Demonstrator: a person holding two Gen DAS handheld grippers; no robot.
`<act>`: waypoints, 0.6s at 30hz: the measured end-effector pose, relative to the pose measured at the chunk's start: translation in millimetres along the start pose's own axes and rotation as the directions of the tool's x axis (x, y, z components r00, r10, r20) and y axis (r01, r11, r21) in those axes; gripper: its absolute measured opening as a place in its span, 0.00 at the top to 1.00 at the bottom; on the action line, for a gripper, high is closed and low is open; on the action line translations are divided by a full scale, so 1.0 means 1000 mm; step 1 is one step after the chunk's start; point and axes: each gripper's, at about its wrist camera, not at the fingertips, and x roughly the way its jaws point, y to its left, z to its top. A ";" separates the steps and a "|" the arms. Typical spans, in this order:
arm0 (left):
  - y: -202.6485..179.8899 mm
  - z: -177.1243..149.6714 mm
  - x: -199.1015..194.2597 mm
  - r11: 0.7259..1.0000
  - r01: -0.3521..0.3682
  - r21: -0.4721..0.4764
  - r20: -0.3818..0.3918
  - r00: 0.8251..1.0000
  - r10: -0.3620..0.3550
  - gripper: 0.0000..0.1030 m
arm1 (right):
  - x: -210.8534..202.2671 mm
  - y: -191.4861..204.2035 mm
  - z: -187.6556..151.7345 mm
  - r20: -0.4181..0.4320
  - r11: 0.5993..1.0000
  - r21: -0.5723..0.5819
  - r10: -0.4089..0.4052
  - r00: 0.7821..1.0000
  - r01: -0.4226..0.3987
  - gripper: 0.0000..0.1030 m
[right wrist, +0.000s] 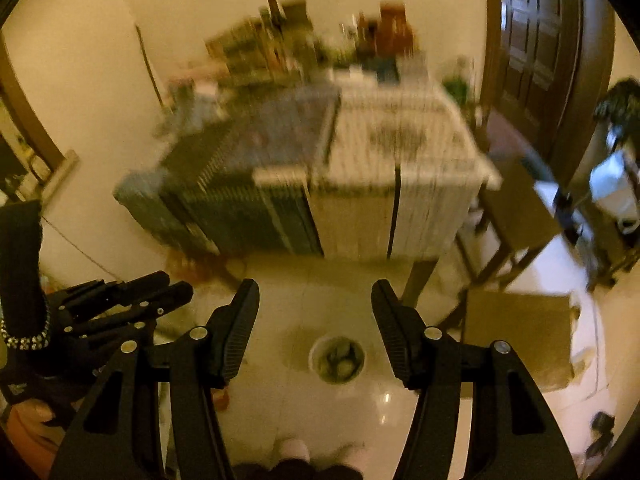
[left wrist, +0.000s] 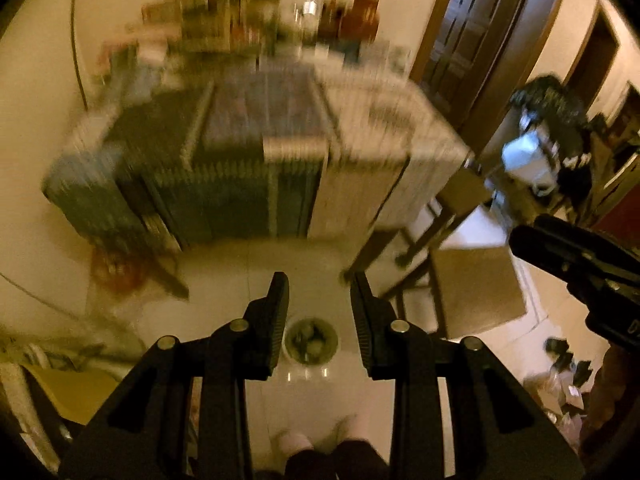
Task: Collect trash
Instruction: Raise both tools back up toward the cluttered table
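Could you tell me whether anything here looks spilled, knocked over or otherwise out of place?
Nothing clearly stands out. The small bin stands upright on the floor with its trash inside and no spill around it. Both claws are open and empty. The table is too blurred to judge.

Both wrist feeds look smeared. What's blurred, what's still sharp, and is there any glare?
Left wrist view: cloth-covered table streaked by motion blur, black fingers sharp. Right wrist view: same smear on the table; small round white bin on the floor softly readable, ceiling-light glare spots on glossy tiles.

both wrist views look steeply down, sharing the bin [left wrist: 311, 339] and table [left wrist: 360, 128].
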 end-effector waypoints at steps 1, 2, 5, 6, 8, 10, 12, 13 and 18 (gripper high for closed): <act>-0.001 0.004 -0.012 1.000 0.002 0.003 0.026 1.000 -0.003 0.70 | -0.015 0.005 0.005 0.031 1.000 -0.005 -0.001 1.000 0.001 0.47; -0.001 0.011 -0.035 1.000 0.008 0.011 0.074 0.997 -0.009 0.70 | -0.029 0.010 0.010 0.065 1.000 -0.009 0.000 0.998 0.001 0.47; -0.001 0.024 -0.084 0.999 0.014 0.029 0.167 0.986 -0.018 0.57 | -0.069 0.026 0.023 0.163 1.000 -0.022 -0.004 0.987 0.008 0.47; -0.003 0.027 -0.099 0.999 0.015 0.034 0.199 0.980 -0.021 0.55 | -0.082 0.031 0.027 0.194 0.999 -0.029 -0.010 0.981 0.016 0.47; -0.003 0.032 -0.133 0.999 0.019 0.050 0.270 0.962 -0.032 0.48 | -0.106 0.042 0.033 0.262 0.999 -0.042 -0.022 0.965 0.035 0.47; -0.001 0.035 -0.162 0.998 0.014 0.060 0.332 0.943 -0.033 0.41 | -0.126 0.051 0.038 0.320 0.998 -0.046 -0.035 0.947 0.052 0.47; 0.003 0.036 -0.191 0.998 0.013 0.067 0.402 0.915 -0.039 0.33 | -0.141 0.062 0.041 0.369 0.996 -0.051 -0.047 0.928 0.071 0.47; 0.004 0.036 -0.199 0.998 0.016 0.067 0.424 0.905 -0.043 0.29 | -0.147 0.067 0.042 0.390 0.995 -0.051 -0.056 0.919 0.083 0.47; 0.018 0.035 -0.237 0.996 0.043 0.084 0.519 0.851 -0.080 0.14 | -0.165 0.081 0.040 0.477 0.990 -0.025 -0.110 0.872 0.139 0.46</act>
